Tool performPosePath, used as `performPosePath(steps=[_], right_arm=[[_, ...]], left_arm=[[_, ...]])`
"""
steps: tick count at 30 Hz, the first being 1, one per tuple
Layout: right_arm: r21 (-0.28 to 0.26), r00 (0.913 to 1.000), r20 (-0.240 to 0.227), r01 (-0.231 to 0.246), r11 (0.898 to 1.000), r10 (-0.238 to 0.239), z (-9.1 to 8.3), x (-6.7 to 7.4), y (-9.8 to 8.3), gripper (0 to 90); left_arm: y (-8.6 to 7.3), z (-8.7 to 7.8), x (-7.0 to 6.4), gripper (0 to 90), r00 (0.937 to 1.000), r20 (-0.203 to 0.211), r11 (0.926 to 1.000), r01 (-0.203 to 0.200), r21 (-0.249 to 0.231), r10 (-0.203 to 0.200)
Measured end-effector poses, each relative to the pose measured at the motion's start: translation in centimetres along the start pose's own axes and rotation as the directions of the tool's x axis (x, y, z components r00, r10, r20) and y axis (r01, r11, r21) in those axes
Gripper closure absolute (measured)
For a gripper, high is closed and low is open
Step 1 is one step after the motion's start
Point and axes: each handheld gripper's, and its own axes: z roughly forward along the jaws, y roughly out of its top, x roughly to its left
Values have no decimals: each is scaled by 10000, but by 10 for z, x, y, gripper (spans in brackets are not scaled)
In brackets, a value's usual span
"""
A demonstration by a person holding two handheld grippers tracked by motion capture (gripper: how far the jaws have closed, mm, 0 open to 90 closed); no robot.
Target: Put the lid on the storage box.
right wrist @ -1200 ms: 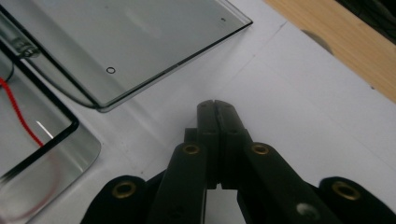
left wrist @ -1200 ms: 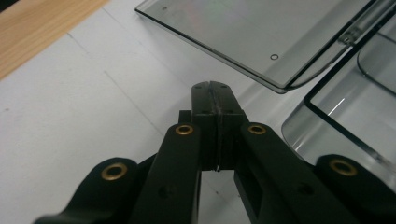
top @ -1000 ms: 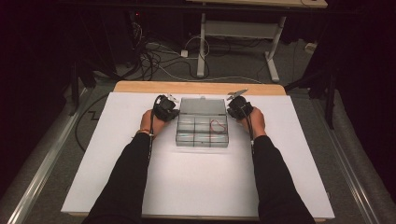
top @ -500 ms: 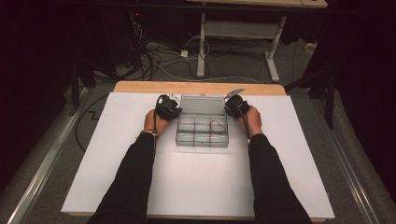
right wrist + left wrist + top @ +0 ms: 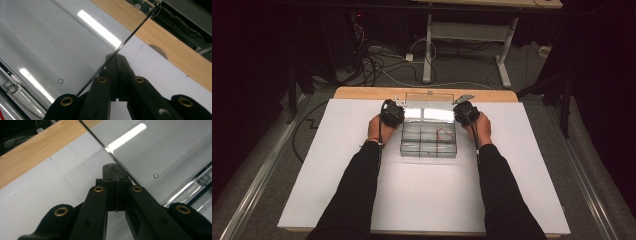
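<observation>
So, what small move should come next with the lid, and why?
Probably keep tilting the clear lid back on its hinge. The left gripper and the right gripper are shut on its side edges, and it stands raised over the compartment box.

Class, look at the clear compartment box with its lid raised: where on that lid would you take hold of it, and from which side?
Grip the lid by its thin side edges, one tool from each side. It stands raised behind the box, a flat sheet whose left and right edges are free. The left tool and right tool sit at those edges, jaws shut.
</observation>
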Motion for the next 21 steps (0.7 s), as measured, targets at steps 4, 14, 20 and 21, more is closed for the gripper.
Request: performPosePath(steps=[4,14,20,21], right_arm=[[-347,9998,176,-52,9994,58,-3,0,2,900],[-863,9992,351,-174,9961,205,-12,-1,5,900],[-1109,9987,496,-93,9938,149,-19,0,8,900],[-1156,9987,499,-82,9933,140,-21,-1,8,900]], left_arm=[[3,-4,0,878,9996,-259,9996,-72,-255,66],[9,-10,-2,878,9962,-779,9979,-427,-495,387],[14,-18,-1,878,9936,-974,9956,-637,-687,568],[15,-19,-1,879,9932,-999,9953,-675,-697,604]])
